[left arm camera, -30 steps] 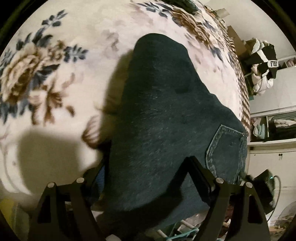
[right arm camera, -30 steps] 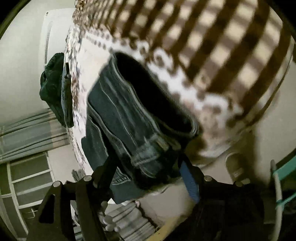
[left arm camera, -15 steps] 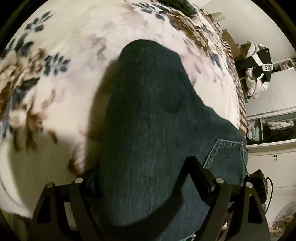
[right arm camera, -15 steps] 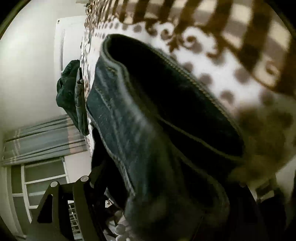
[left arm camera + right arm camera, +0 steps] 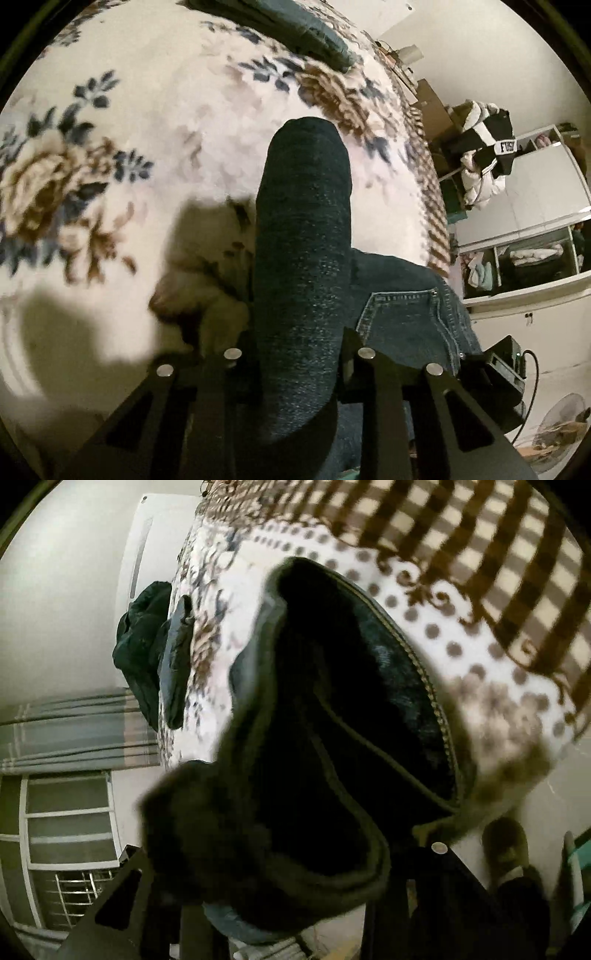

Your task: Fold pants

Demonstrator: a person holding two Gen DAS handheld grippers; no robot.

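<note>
Between the black fingers (image 5: 236,373) of the left gripper (image 5: 295,363), a thick fold of the dark denim pants (image 5: 303,280) is pinched tight, the fingers pressed in on both sides of it. The fold rises up and away from the gripper as a rounded ridge over the bed. Just to the right of that ridge a back pocket (image 5: 402,317) with pale stitching lies flatter, toward the bed's edge. Beneath and beyond the pants spreads the floral blanket (image 5: 155,122), cream with brown roses and blue leaves, and a shadow falls on it to the left of the fold. At the far end of the bed lies a dark green folded cloth (image 5: 295,26). Past the bed's right edge stand white shelves (image 5: 535,236) holding bundled clothes.

In the right wrist view, the waistband end of the pants (image 5: 332,775) fills the near field and drapes over the right gripper (image 5: 288,919), hiding the fingertips; whether they are clamped on the cloth cannot be told. The opening of the pants gapes dark, with a seam running along its rim. Behind it the blanket's dotted border (image 5: 461,646) and brown checked edge (image 5: 480,535) show. Farther off, a dark garment (image 5: 147,653) sits on the bed near the wall, with striped curtains (image 5: 74,731) below.
</note>
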